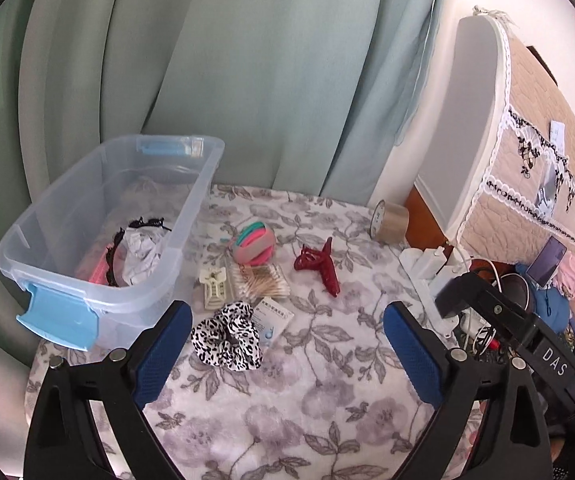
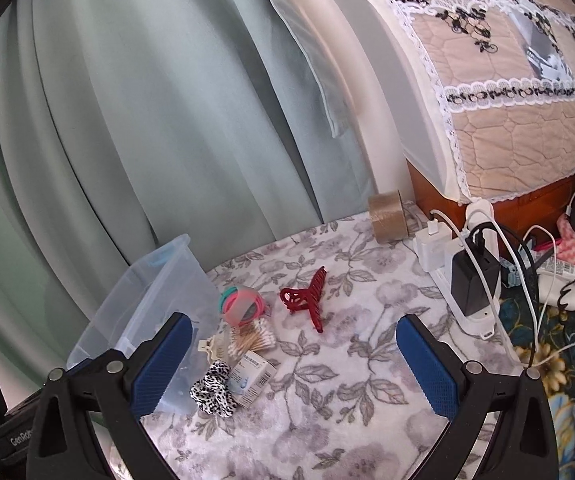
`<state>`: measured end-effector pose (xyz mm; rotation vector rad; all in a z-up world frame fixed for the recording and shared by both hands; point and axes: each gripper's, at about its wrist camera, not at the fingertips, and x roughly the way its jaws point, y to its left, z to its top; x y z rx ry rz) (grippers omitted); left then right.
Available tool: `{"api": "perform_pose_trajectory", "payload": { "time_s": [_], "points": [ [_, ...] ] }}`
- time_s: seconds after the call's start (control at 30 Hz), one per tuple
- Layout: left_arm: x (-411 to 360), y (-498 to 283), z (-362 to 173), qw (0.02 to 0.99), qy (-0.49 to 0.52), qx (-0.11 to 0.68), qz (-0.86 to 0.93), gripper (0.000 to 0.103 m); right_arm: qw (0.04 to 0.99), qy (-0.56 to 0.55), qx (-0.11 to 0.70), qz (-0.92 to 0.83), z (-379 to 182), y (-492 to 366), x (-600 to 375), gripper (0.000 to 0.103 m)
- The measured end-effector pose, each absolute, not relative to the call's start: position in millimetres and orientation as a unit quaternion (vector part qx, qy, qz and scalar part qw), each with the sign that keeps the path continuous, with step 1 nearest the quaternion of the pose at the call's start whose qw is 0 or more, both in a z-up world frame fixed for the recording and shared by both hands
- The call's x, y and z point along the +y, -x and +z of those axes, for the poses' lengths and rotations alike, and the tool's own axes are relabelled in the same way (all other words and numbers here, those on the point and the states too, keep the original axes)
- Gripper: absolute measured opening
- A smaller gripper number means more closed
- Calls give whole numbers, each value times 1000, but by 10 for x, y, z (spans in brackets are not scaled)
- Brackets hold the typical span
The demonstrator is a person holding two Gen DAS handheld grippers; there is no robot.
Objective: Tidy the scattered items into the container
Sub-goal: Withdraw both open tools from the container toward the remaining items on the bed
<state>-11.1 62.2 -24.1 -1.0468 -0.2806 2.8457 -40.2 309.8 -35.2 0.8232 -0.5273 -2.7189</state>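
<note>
A clear plastic bin [image 1: 191,216] with blue latches stands at the left of the floral cloth [image 1: 287,400]; it holds black lace bands, crumpled paper and a pink item. Beside it lie a leopard scrunchie [image 1: 227,338], a small white box [image 1: 273,316], a cream claw clip [image 1: 215,288], cotton swabs [image 1: 261,282], a bundle of pink and teal hair ties [image 1: 253,242] and a red claw clip [image 1: 319,266]. My left gripper [image 1: 287,344] is open, just short of the scrunchie. My right gripper [image 2: 293,354] is open and empty, short of the red clip [image 2: 305,298] and scrunchie [image 2: 213,390].
A roll of brown tape [image 1: 389,222] stands at the cloth's far right. A white power strip with chargers and cables [image 2: 471,276] runs along the right edge beside a lace-covered cabinet [image 2: 507,100]. Green curtains [image 1: 227,80] hang behind. The other gripper's black body [image 1: 527,328] is at right.
</note>
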Motion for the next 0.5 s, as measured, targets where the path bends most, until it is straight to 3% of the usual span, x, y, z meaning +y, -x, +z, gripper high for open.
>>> {"api": "perform_pose_trajectory", "payload": {
  "time_s": [0.2,0.5],
  "points": [
    [552,237,-525,40,373,-128,918,103,124,-309,-187,-924,-569,510,3154,103],
    [678,424,-887,49,413,-100,904,103,138,-349,-183,-909,-905,681,3080,103]
  ]
}}
